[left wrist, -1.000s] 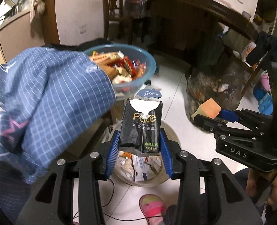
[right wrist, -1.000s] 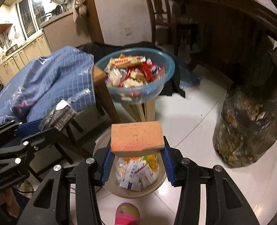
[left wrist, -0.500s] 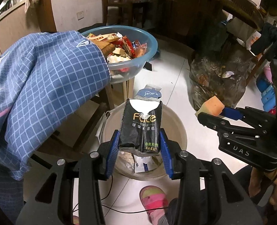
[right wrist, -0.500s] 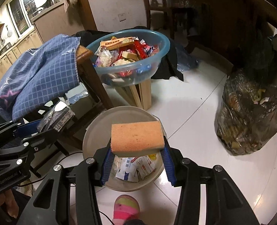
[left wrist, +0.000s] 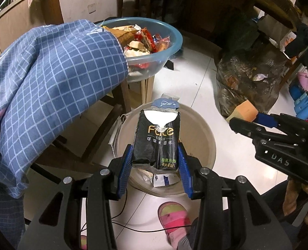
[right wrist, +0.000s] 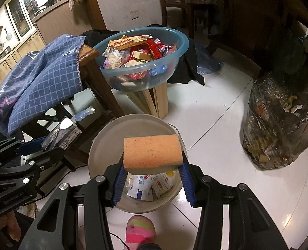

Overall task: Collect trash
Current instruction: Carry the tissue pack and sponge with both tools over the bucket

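Left wrist view: the left gripper (left wrist: pixel 155 162) clamps a black tissue pack (left wrist: pixel 156 140) between its blue pads, right above the beige trash bin (left wrist: pixel 204 137). At three o'clock the right gripper (right wrist: pixel 153 176) squeezes an orange sponge (right wrist: pixel 153 153) over that same bin's mouth. At eleven o'clock, a blue basin (right wrist: pixel 181 41) of wrappers; at two, a dark trash bag (right wrist: pixel 279 125).
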Demonstrator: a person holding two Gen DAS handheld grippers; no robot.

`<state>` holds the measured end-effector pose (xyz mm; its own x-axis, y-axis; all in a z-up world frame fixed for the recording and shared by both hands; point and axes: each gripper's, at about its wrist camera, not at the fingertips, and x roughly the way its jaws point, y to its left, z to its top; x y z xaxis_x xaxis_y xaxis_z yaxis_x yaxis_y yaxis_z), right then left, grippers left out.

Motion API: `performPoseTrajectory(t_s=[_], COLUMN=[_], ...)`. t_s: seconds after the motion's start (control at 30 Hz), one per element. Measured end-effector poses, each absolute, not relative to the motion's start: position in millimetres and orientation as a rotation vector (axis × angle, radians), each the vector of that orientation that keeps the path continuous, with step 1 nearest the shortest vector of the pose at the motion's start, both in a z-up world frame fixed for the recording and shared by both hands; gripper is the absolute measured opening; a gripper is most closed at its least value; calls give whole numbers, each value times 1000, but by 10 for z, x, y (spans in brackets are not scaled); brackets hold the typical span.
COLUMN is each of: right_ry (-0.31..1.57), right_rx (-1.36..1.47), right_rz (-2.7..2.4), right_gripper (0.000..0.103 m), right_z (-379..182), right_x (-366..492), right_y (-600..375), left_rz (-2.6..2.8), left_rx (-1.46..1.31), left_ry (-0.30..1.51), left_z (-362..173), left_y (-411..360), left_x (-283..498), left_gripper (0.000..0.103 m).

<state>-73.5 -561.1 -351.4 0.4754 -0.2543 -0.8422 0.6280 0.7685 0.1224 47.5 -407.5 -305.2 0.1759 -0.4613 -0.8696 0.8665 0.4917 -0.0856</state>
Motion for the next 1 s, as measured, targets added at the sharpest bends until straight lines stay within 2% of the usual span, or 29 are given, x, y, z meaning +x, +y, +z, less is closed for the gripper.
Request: performPoseTrajectory(t_s=[0.53, 1.0], right_ry=[952, 1082], right_rx=[456, 495], right_rz=[-546, -514], right_gripper=[48, 48], right_z=[-3583, -4010], right_x=[-682, -415], right_y=[-5634, -5889], left_rz=[-992, -972], left_rx=[509, 565], left_ry=[1011, 1109], left_z=[-3110, -3550], left_y=[-4176, -4393], left_x=[483, 636], left_gripper=[41, 40])
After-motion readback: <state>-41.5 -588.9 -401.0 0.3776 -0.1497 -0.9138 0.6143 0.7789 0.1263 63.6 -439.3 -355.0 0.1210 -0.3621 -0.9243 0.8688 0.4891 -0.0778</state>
